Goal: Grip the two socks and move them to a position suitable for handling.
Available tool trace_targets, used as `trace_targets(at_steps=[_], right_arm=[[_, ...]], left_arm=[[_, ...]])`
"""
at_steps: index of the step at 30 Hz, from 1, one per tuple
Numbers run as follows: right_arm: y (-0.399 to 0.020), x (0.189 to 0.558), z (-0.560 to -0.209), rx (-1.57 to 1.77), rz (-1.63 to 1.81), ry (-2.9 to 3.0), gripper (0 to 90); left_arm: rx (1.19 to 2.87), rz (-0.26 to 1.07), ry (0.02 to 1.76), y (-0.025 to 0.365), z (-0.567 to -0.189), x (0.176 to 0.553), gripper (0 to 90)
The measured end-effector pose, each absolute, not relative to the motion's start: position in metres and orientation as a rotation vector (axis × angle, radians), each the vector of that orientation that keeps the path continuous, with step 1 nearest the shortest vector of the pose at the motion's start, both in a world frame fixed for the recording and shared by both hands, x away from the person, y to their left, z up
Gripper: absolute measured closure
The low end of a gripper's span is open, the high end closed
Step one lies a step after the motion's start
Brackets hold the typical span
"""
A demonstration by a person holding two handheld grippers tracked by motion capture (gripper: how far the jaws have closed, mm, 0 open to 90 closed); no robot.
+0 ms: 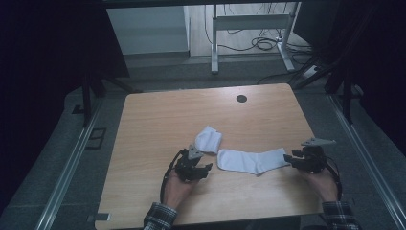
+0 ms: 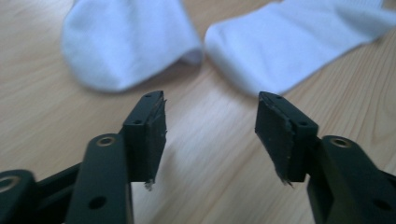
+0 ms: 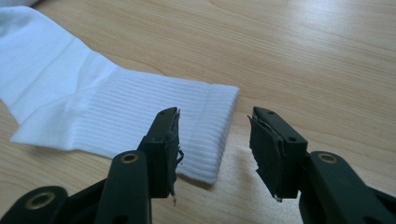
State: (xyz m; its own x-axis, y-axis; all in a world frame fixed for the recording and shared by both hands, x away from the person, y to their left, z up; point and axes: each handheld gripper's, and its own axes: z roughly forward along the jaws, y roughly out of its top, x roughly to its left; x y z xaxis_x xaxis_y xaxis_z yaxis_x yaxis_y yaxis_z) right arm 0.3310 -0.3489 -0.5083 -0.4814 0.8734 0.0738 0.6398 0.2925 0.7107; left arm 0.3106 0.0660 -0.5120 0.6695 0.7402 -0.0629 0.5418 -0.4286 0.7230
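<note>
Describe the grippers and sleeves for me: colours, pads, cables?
Both the left gripper and the right gripper are black, each with a grey three-cornered plate on top and a trailing black cable. Their jaw pads are black and frayed. The person's sleeves are plaid.

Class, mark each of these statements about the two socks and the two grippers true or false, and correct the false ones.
1. Two white socks lie on the table. True: a folded sock and a flat sock.
2. The left gripper is shut on the folded sock. False: it is open and holds nothing.
3. The right gripper is open at the flat sock's ribbed cuff. True.
4. The socks are stacked. False: they lie side by side.
5. A dark round hole sits near the table's far edge. True.
</note>
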Motion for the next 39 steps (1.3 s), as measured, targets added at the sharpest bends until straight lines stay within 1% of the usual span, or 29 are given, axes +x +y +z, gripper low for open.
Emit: trace_targets(at_steps=[3,7,9,12,16,19,20,21,22,25,26,27,33,39], right_arm=[[-0.348,0.332,-0.508,1.366,1.001,2.243,59.1],[-0.347,0.332,-0.507,1.359,0.988,2.256,66.2],[-0.347,0.332,-0.508,1.359,0.978,2.259,67.4],[-0.347,0.333,-0.509,1.360,0.975,2.256,67.1],[-0.345,0.334,-0.512,1.346,0.965,2.258,63.1],[-0.341,0.336,-0.516,1.341,0.930,2.280,64.2],[-0.340,0.337,-0.517,1.341,0.908,2.288,67.4],[-0.340,0.337,-0.517,1.341,0.908,2.288,67.4],[-0.337,0.339,-0.522,1.344,0.870,2.319,72.9],[-0.337,0.339,-0.521,1.368,0.884,2.336,81.9],[-0.337,0.338,-0.521,1.374,0.889,2.332,82.9],[-0.337,0.338,-0.521,1.379,0.897,2.333,83.3],[-0.337,0.334,-0.514,1.369,0.944,2.327,83.8],[-0.324,0.324,-0.502,1.297,1.002,2.347,83.6]], left_arm=[[2.106,0.338,0.994,0.056,-0.512,0.316,51.5],[2.101,0.325,1.002,0.046,-0.515,0.320,56.5],[2.113,0.311,1.004,0.041,-0.518,0.322,59.0],[2.132,0.304,1.022,0.032,-0.525,0.325,60.5],[2.142,0.311,1.040,0.029,-0.533,0.327,60.4],[2.157,0.317,1.026,0.027,-0.537,0.327,62.5],[2.156,0.312,1.024,0.026,-0.537,0.326,64.3],[2.156,0.312,1.024,0.026,-0.537,0.326,66.8],[2.156,0.301,1.027,0.025,-0.537,0.326,69.8],[2.159,0.294,1.015,0.025,-0.536,0.325,80.9],[2.159,0.294,1.015,0.025,-0.536,0.325,84.3],[2.161,0.309,1.007,0.025,-0.536,0.324,85.4],[2.148,0.327,0.985,0.032,-0.523,0.317,85.9],[2.159,0.363,0.958,0.051,-0.504,0.302,85.8]])
